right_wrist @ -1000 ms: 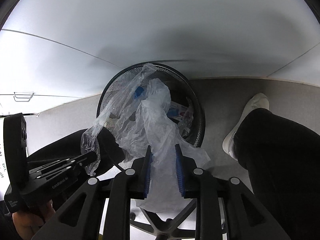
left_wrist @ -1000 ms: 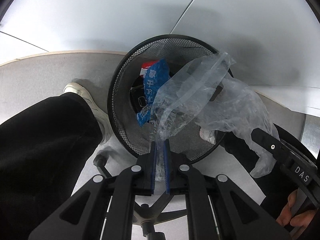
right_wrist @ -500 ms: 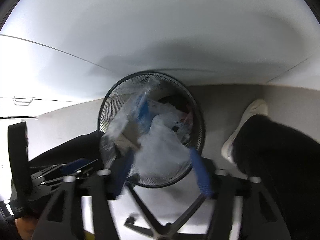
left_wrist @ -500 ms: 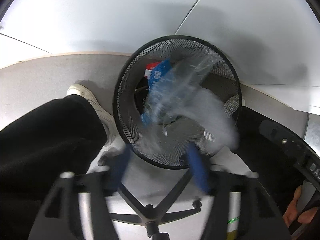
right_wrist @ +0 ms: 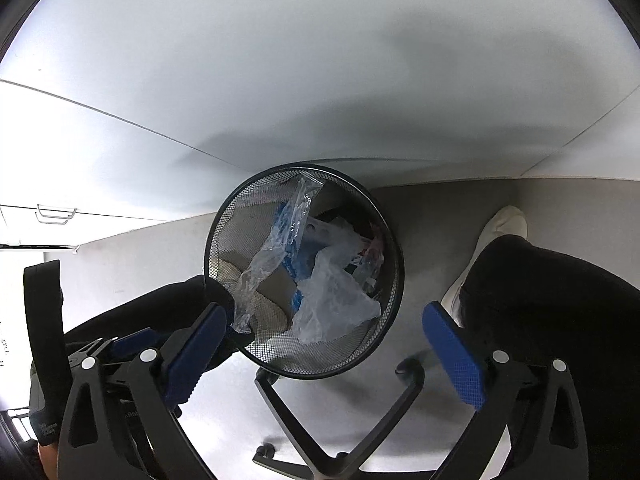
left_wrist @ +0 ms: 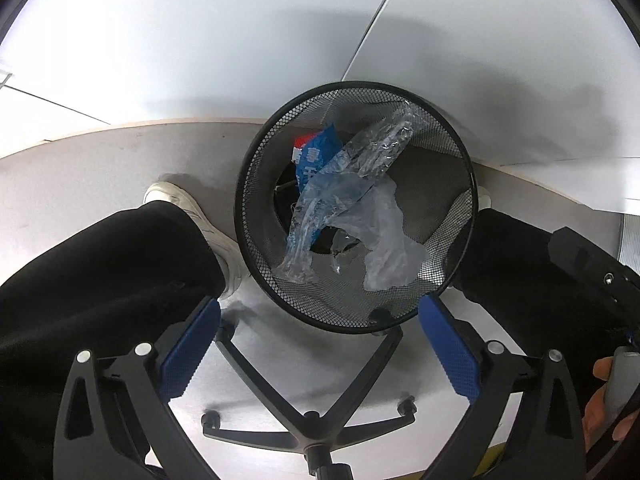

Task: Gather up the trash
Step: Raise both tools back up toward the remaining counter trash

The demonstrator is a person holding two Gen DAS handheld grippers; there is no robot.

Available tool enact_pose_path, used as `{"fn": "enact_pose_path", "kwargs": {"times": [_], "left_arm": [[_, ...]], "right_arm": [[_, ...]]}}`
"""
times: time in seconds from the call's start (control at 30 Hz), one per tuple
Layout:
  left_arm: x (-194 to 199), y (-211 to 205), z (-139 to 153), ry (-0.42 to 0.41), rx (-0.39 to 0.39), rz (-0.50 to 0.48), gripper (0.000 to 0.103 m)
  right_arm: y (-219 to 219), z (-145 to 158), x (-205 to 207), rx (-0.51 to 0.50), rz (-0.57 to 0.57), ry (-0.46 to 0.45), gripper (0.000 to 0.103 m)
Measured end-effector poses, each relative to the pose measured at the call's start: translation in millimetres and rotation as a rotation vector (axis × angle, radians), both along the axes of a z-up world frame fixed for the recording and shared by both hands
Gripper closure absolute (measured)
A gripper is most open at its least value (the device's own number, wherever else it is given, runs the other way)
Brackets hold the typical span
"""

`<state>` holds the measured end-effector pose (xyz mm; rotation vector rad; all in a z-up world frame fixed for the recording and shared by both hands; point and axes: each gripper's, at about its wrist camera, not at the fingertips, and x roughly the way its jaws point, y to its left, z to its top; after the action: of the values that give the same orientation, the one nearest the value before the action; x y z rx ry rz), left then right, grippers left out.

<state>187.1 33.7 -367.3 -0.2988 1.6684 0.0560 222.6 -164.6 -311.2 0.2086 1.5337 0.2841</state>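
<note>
A black mesh trash bin (left_wrist: 256, 184) stands on the grey floor below me; it also shows in the right wrist view (right_wrist: 394, 280). Clear crumpled plastic (left_wrist: 384, 236) lies loose inside it over a blue and red wrapper (left_wrist: 310, 156). In the right wrist view the clear plastic (right_wrist: 332, 300) drapes across the bin's contents and a strip (right_wrist: 276, 248) hangs toward its left rim. My left gripper (left_wrist: 318, 316) is open and empty above the bin's near rim. My right gripper (right_wrist: 324, 320) is open and empty above the bin.
A black star-shaped chair base (left_wrist: 312, 420) on castors lies under both grippers. The person's black-trousered legs and white shoes (left_wrist: 188, 208) flank the bin. White wall panels (left_wrist: 200, 40) rise behind it. A drawer handle (right_wrist: 56, 214) shows at far left.
Both grippers were shut on the clear plastic a second ago. Both have opened wide, and the plastic has dropped into the bin. Both grippers have risen away from it.
</note>
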Motion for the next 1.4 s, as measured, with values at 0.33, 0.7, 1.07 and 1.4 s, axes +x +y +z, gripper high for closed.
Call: {"fn": "enact_pose_path", "kwargs": {"times": [0.33, 0.7, 1.07, 1.4], "left_arm": [[-10.8, -1.3, 48.3, -0.111, 0.031, -0.016, 0.005], [-38.9, 2.5, 155.5, -0.371, 0.077, -0.007, 0.005], [-71.2, -7.0, 284.5, -0.655, 0.125, -0.022, 0.005], [-63.5, -10.1, 392.2, -0.888, 0.178, -0.07, 0.005]], "right_arm": [[-2.5, 44.6, -18.1, -0.015, 0.037, -0.115, 0.004], [-20.8, 135.6, -54.0, 0.02, 0.049, -0.334, 0.004], [-47.0, 248.7, -88.1, 0.144, 0.033, -0.538, 0.004], [-55.1, 364.6, -118.8, 0.153, 0.105, -0.809, 0.004]]}}
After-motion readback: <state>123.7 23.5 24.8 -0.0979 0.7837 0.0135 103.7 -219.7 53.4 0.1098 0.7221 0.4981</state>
